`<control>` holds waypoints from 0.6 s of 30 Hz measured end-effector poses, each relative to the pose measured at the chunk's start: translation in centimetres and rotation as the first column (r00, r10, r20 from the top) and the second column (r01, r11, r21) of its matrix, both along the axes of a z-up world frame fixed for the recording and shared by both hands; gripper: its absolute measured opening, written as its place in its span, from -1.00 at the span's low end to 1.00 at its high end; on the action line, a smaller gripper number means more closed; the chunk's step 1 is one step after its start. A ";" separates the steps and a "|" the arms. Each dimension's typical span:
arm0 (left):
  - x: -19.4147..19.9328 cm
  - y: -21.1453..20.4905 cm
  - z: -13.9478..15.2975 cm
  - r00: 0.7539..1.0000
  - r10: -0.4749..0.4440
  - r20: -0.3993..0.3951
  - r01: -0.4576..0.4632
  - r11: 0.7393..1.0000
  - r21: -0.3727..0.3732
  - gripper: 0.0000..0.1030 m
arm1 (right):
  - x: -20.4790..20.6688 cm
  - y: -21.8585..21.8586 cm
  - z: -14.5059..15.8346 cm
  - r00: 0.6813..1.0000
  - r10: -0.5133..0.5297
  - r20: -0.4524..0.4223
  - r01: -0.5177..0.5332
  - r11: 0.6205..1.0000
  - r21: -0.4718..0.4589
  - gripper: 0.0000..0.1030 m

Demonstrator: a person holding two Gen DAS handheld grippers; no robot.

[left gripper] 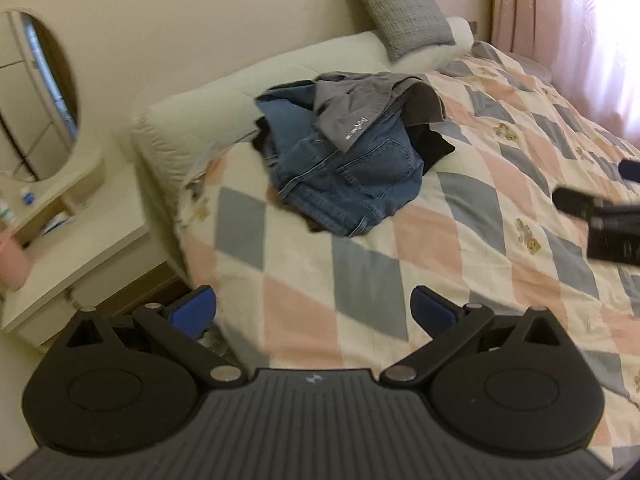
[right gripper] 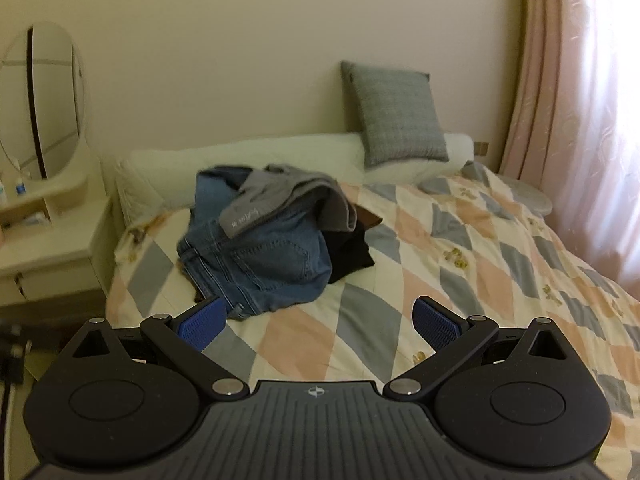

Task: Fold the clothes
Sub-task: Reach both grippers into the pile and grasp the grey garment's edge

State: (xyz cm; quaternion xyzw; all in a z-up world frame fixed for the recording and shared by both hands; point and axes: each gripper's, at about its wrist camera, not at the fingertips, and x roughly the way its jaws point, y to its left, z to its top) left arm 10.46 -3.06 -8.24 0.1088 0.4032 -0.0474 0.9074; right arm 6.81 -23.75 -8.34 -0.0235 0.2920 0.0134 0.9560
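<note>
A pile of clothes lies on the bed near its head: blue jeans (left gripper: 352,176) (right gripper: 260,260), a grey garment (left gripper: 360,108) (right gripper: 288,196) draped on top, and a black garment (left gripper: 432,148) (right gripper: 348,256) at the pile's right. My left gripper (left gripper: 314,312) is open and empty, held above the quilt in front of the pile. My right gripper (right gripper: 316,324) is open and empty, also short of the pile; it shows at the right edge of the left wrist view (left gripper: 600,216).
The bed has a pink, grey and white diamond quilt (left gripper: 460,248) (right gripper: 480,264). A grey cushion (left gripper: 400,8) (right gripper: 394,116) leans on the wall. A white dresser (left gripper: 68,240) (right gripper: 44,240) with an oval mirror stands left. Pink curtains (right gripper: 580,100) hang right.
</note>
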 end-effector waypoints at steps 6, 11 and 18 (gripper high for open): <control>9.1 -1.9 -3.3 0.980 -0.194 0.039 0.192 0.980 0.061 0.98 | 6.9 -0.3 -3.2 0.998 0.051 -0.034 -0.053 0.995 -0.079 0.94; 15.4 -4.6 -7.6 0.933 -0.353 0.065 0.328 0.913 0.245 0.78 | 12.8 -1.7 -5.2 0.997 0.071 -0.018 -0.073 0.992 -0.107 0.76; 21.2 -7.6 -14.6 0.808 -0.583 0.079 0.439 0.688 0.578 0.55 | 20.7 -5.1 -8.4 0.997 0.054 -0.055 -0.057 0.997 -0.055 0.47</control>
